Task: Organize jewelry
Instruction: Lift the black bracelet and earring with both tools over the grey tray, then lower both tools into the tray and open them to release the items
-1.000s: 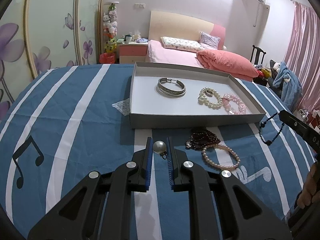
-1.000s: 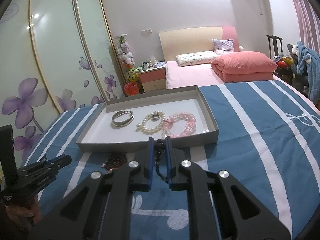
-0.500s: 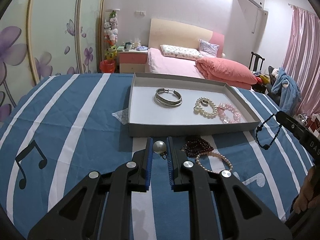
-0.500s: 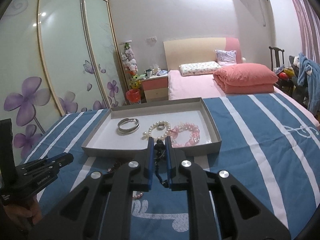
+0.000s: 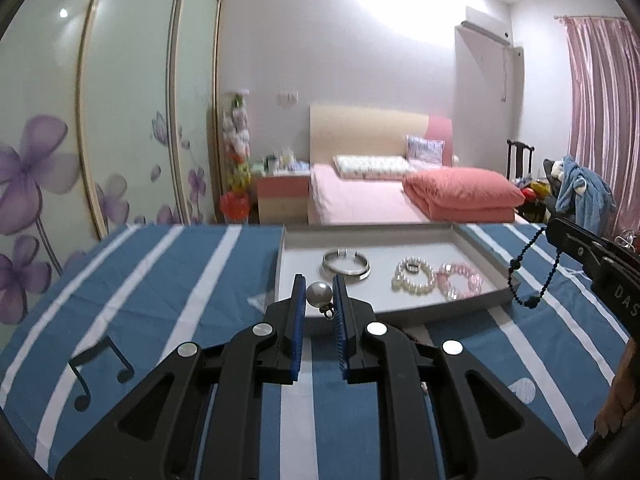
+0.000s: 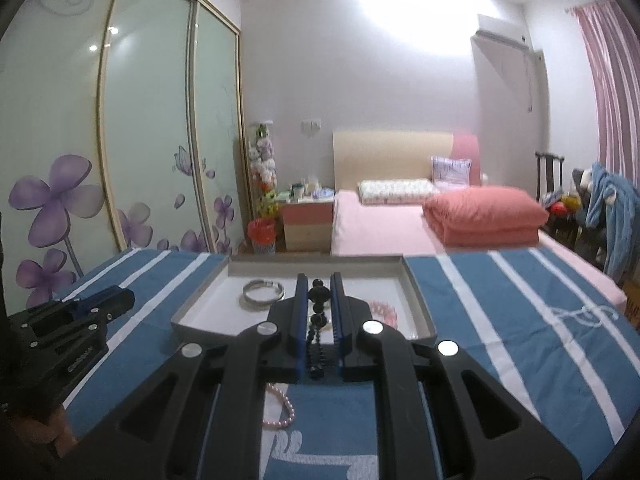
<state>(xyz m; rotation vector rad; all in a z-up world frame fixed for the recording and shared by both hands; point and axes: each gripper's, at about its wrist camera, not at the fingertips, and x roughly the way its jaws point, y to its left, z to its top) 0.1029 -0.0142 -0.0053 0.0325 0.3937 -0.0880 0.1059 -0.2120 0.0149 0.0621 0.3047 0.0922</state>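
Note:
My left gripper (image 5: 319, 294) is shut on a pearl earring (image 5: 319, 295), lifted above the blue striped cloth just before the grey tray (image 5: 400, 309). My right gripper (image 6: 319, 292) is shut on a black bead bracelet (image 6: 317, 320), which hangs in a loop in the left wrist view (image 5: 532, 268). The tray holds a silver bangle (image 5: 346, 265), a white pearl bracelet (image 5: 412, 277) with a ring on it, and a pink bead bracelet (image 5: 460, 281). A pink pearl bracelet (image 6: 282, 406) lies on the cloth under the right gripper.
The table has a blue cloth with white stripes (image 5: 172, 280). Behind it stand a bed with a red quilt (image 5: 460, 196), a nightstand (image 5: 282, 196), sliding wardrobe doors (image 5: 120, 120) at left and a chair with clothes (image 5: 576, 192) at right.
Both grippers have risen and tilted up, each still holding its piece. The tray now sits lower in both views and more of the room shows.

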